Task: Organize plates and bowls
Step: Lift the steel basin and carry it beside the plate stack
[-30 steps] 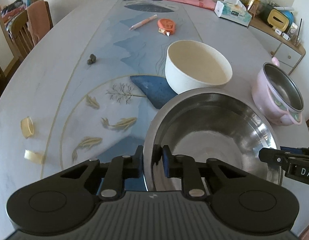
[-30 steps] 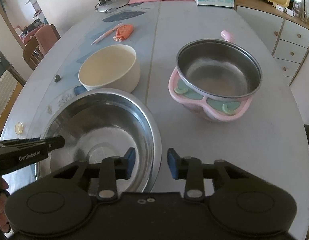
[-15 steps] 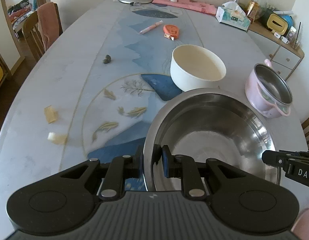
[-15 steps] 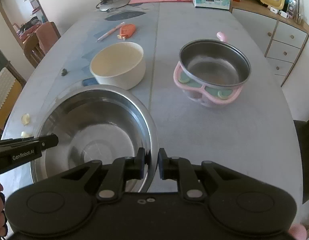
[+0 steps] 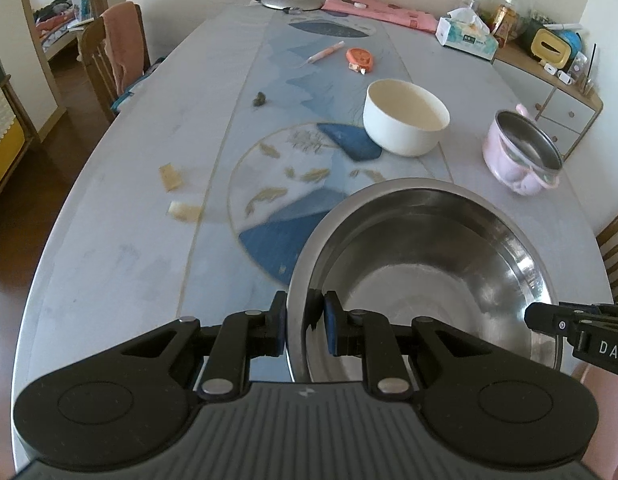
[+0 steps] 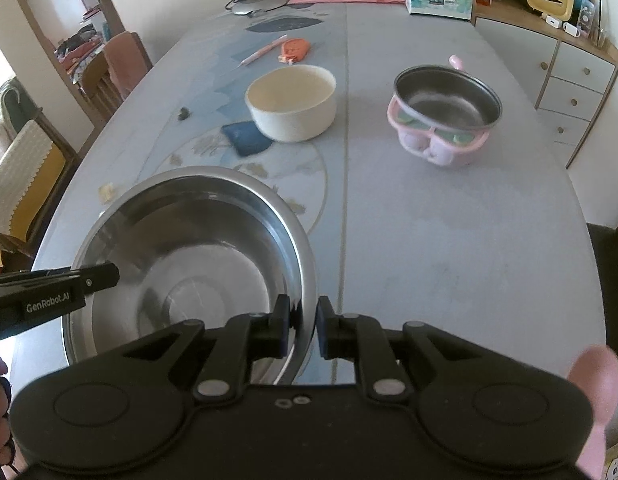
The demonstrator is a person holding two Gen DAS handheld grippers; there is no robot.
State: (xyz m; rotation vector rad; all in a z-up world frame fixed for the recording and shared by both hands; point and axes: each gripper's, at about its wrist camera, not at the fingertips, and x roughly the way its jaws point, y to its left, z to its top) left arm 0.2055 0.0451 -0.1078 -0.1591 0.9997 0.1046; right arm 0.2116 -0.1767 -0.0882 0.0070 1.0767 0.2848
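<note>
The steel bowl (image 5: 425,264) is held by both tools at opposite sides of its rim, at the near end of the desk (image 6: 449,232). The left tool (image 5: 305,320) is clamped on the rim, one finger outside the wall and one inside. The right tool (image 6: 303,322) is likewise clamped on the rim at the other side; its jaws have just been closing, with the rim between them. In each wrist view the other tool's black tip is seen at the far edge of the steel bowl.

Further along the desk, a cream bowl (image 6: 291,102) is seen standing upright on the blue patterned runner (image 5: 309,80), empty. To its right, well apart, a pink pot (image 6: 445,114) with a steel liner is set on the bare desk. Beyond the cream bowl lie a pink pen (image 5: 323,54) and an orange tape measure (image 5: 360,58), near each other. A tissue box (image 6: 439,0) is placed at the far end.
</note>
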